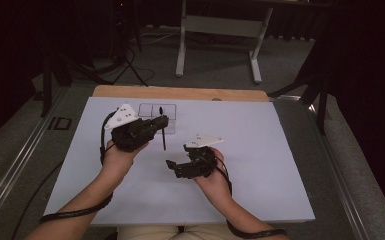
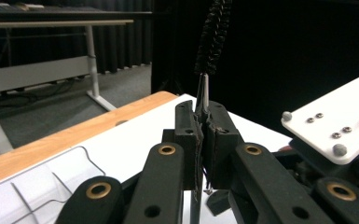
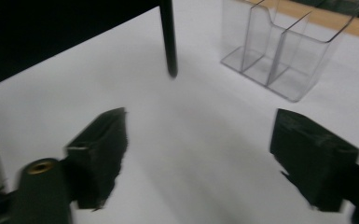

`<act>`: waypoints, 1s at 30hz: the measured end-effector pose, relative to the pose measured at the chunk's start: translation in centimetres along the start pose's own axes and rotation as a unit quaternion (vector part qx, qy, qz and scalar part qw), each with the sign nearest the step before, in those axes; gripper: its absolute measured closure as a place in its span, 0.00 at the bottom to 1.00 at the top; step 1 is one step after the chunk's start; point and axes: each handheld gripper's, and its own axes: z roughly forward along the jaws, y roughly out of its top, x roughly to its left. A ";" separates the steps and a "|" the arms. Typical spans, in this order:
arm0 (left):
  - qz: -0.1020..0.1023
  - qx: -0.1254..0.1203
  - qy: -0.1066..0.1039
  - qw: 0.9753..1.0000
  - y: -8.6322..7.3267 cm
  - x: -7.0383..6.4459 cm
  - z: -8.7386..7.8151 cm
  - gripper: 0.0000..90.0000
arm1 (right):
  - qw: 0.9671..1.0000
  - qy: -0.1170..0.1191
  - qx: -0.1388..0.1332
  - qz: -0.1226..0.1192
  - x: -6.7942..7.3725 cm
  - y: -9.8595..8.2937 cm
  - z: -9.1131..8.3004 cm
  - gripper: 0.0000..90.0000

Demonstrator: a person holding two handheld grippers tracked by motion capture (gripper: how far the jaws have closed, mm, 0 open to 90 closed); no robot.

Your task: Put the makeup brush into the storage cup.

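My left gripper (image 1: 161,120) is shut on a thin black brush (image 1: 163,139), which hangs upright above the white board (image 1: 260,150). In the left gripper view the jaws (image 2: 204,126) pinch the brush's metal stem, and the black bristles (image 2: 213,37) rise above them. My right gripper (image 1: 173,167) stands open lower and to the right, with nothing in it. In the right gripper view its pads (image 3: 98,154) are wide apart, and the brush's black handle end (image 3: 169,42) hovers ahead just over the board.
A clear plastic organizer (image 1: 157,112) with several compartments stands at the board's far side, just behind the brush; it is also in the right gripper view (image 3: 284,51). A wooden table edge (image 1: 180,92) lies beyond it. A desk frame (image 1: 220,25) stands on the floor behind.
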 end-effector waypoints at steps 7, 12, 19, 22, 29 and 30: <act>0.002 -0.007 0.009 1.000 0.3 0.2 -0.6 0.96 | 1.000 0.005 -0.004 0.008 -0.8 -0.8 -0.8 0.16; 0.007 -0.004 0.017 1.000 0.3 0.5 -0.9 0.96 | 1.000 -0.004 -0.009 0.009 -1.4 -1.2 -1.6 0.16; 0.002 -0.009 0.032 0.999 0.2 1.2 -1.9 0.96 | 1.000 -0.021 -0.010 0.005 -1.9 -1.8 -2.7 0.16; 0.001 -0.009 0.039 0.999 0.0 1.6 -2.3 0.96 | 1.000 -0.026 -0.014 0.006 -2.2 -2.1 -3.4 0.16; -0.005 -0.012 0.055 0.998 0.0 2.7 -2.9 0.96 | 0.999 -0.033 -0.022 0.012 -3.0 -2.9 -4.8 0.16; -0.003 -0.012 0.056 0.998 0.1 2.8 -2.9 0.96 | 0.999 -0.034 -0.023 0.013 -3.1 -3.0 -5.0 0.16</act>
